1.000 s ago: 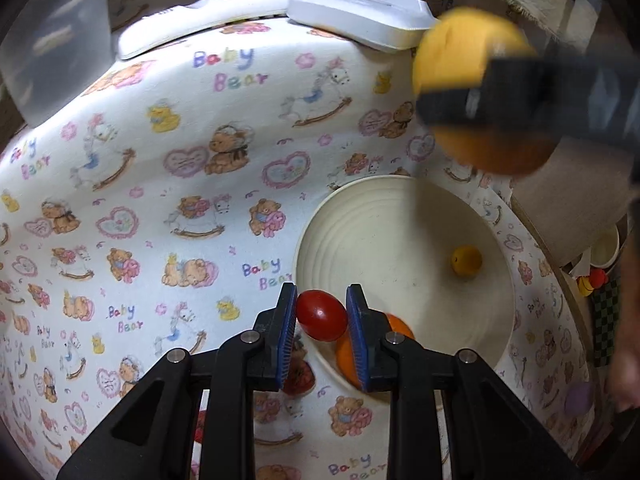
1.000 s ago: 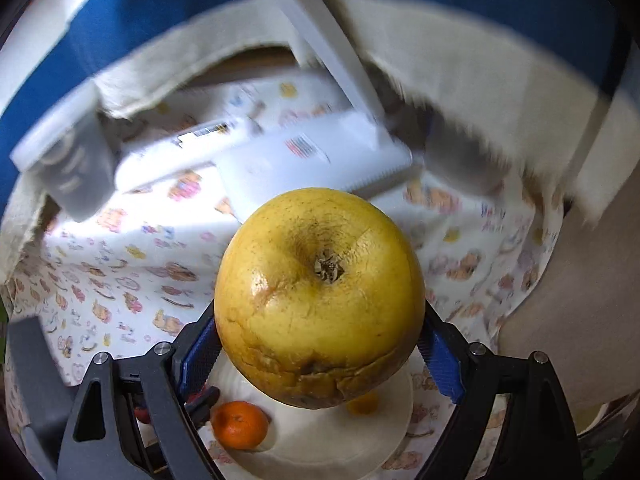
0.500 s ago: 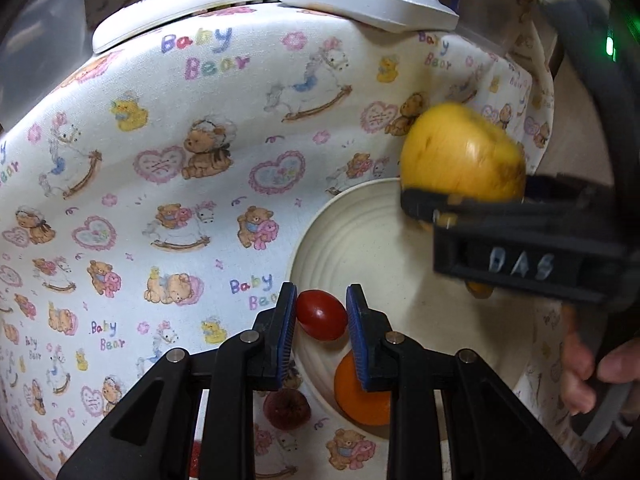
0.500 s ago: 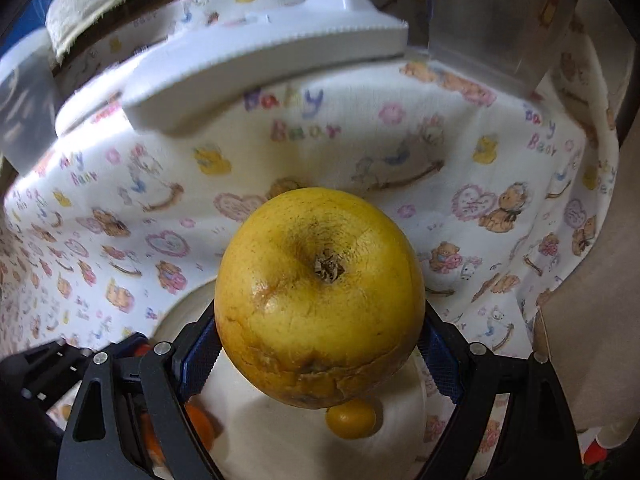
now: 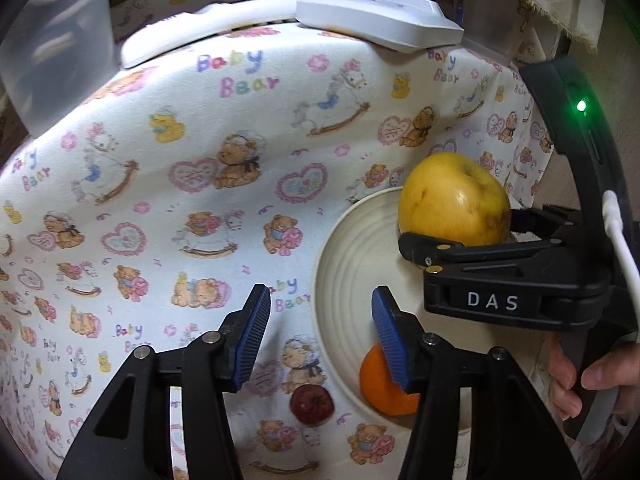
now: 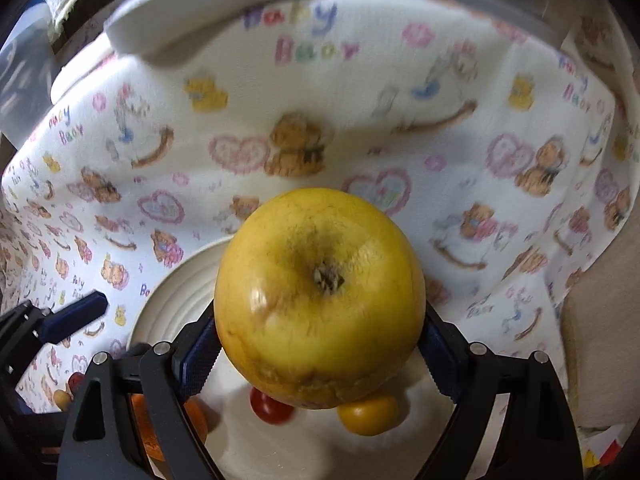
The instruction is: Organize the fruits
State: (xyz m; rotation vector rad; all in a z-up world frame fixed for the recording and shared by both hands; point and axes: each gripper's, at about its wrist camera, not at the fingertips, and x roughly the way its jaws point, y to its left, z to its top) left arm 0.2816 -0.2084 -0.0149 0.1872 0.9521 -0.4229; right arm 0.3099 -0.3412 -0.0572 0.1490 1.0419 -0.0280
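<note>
My right gripper is shut on a large yellow apple and holds it just above the cream ridged bowl; the apple also shows in the left wrist view. My left gripper is open and empty over the bowl's left rim. In the bowl lie an orange, a small red tomato and a small yellow fruit. A dark red fruit lies on the cloth left of the bowl.
A Baby Bear printed cloth covers the table. White flat devices lie at the far edge. A translucent plastic container stands at the far left. A hand holds the right gripper.
My left gripper opened and let go of the red tomato, which now lies in the bowl. My right gripper lowered the yellow apple toward the bowl.
</note>
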